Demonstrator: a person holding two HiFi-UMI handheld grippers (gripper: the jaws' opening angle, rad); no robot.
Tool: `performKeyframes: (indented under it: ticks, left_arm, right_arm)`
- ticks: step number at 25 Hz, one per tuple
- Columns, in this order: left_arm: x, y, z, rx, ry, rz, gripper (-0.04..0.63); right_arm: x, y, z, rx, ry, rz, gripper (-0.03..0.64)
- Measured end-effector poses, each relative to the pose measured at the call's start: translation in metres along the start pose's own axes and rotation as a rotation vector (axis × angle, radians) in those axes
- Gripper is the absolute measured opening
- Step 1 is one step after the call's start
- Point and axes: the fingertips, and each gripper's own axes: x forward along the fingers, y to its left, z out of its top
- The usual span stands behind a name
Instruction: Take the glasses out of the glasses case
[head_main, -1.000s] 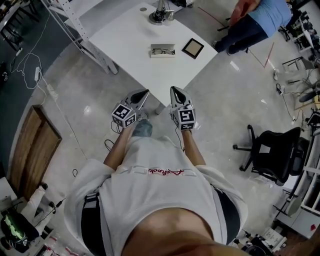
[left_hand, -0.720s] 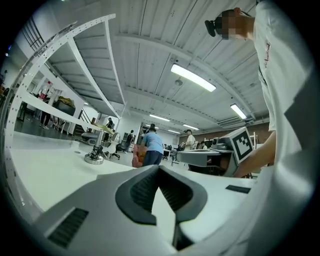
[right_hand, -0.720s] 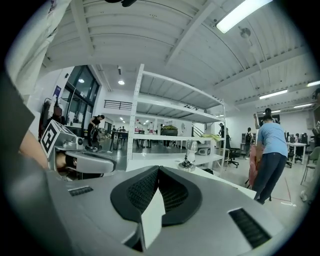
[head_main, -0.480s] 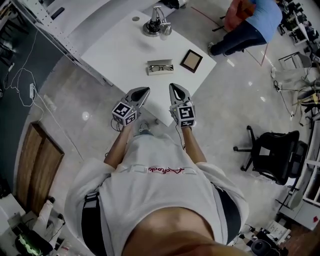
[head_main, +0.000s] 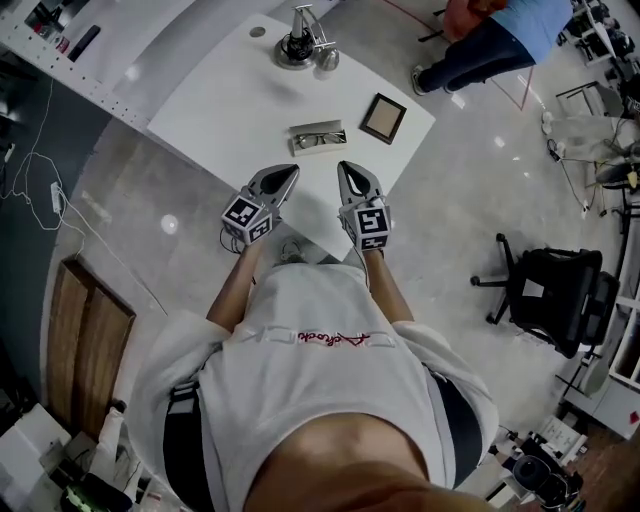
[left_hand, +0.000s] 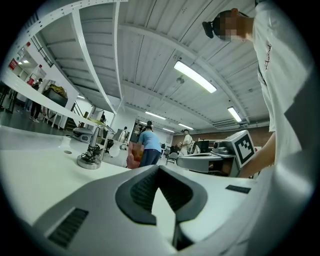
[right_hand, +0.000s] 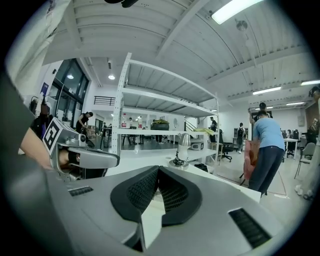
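Case (head_main: 311, 128) sits open on the white surface (head_main: 230, 100), and we see the glasses (head_main: 322, 140) lying inside it. A square frame (head_main: 383, 118) lies just right of the case. We hold the left hand-held gripper (head_main: 289, 173) and the right hand-held gripper (head_main: 345, 168) side by side over the near edge, apart from the case, each with jaws pressed together on nothing.

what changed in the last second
The person stepped toward the table, so the left gripper and right gripper, both shut and empty, came forward over its near corner, closer to the glasses case. The case, the glasses in it and the square frame beside it stayed put.
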Motion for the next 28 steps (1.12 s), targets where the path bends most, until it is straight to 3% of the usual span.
performKeyframes:
  ticks: [17, 28]
  left_arm:
    - [0.043, 0.030, -0.019, -0.057, 0.081, 0.095, -0.009]
    - [0.029, 0.035, -0.064, -0.147, 0.138, 0.135, -0.009]
  right_arm:
    - [0.056, -0.036, -0.023, 0.071, 0.052, 0.105, 0.026]
    - [0.052, -0.025, -0.084, 0.133, 0.187, 0.144, 0.026]
